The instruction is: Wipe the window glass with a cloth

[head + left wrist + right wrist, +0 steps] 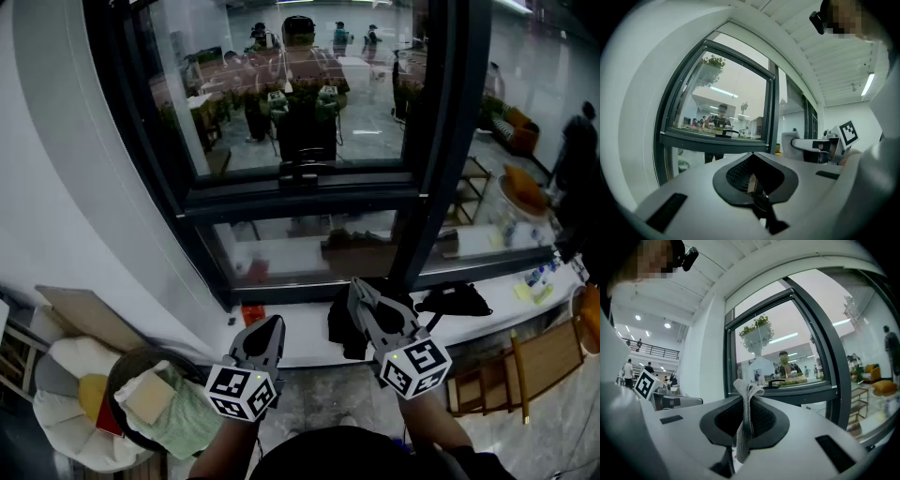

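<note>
The grey knitted cloth (746,420) is clamped between the fingers of your right gripper (749,391), one fold standing above the tips and the rest hanging below. It is held in front of the window glass (300,84), over the white sill (305,345). Your left gripper (751,157) has its fingers pressed together with nothing between them.

Bright, even light; window glass (309,84) ahead of the left gripper (272,326) shows reflections; gripper views bulge, dark-cornered.
</note>
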Available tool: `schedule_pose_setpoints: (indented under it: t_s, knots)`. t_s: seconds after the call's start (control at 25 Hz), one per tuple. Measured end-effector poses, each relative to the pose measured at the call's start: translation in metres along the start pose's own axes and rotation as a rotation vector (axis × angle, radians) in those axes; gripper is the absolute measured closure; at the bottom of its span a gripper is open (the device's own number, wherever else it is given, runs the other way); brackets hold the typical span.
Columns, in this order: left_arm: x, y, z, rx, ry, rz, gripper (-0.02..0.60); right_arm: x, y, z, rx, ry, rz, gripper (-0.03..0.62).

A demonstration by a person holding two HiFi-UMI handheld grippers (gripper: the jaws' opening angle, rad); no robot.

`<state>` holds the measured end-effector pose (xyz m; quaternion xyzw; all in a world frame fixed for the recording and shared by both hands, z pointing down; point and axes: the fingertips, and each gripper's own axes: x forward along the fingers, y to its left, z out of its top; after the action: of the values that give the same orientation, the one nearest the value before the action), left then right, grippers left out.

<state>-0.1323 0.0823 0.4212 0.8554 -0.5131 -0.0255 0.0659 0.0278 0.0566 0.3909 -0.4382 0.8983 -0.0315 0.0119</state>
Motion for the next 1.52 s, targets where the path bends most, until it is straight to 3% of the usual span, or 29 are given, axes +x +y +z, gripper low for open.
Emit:
schedule_pose_setpoints:
  t_s: [0.6,1.52]
  knots:
    - [0.008,-0.006,-0.003,0.006,-0.006,0.059,0.574,0.007,-0.016,0.000,0.026,-0.006,0.062,0.548]
    - [0.065,-0.011,0.002,0.040,0.004,0.167,0.574,0.055,-0.063,0.008,0.041,-0.025,0.169,0.548]
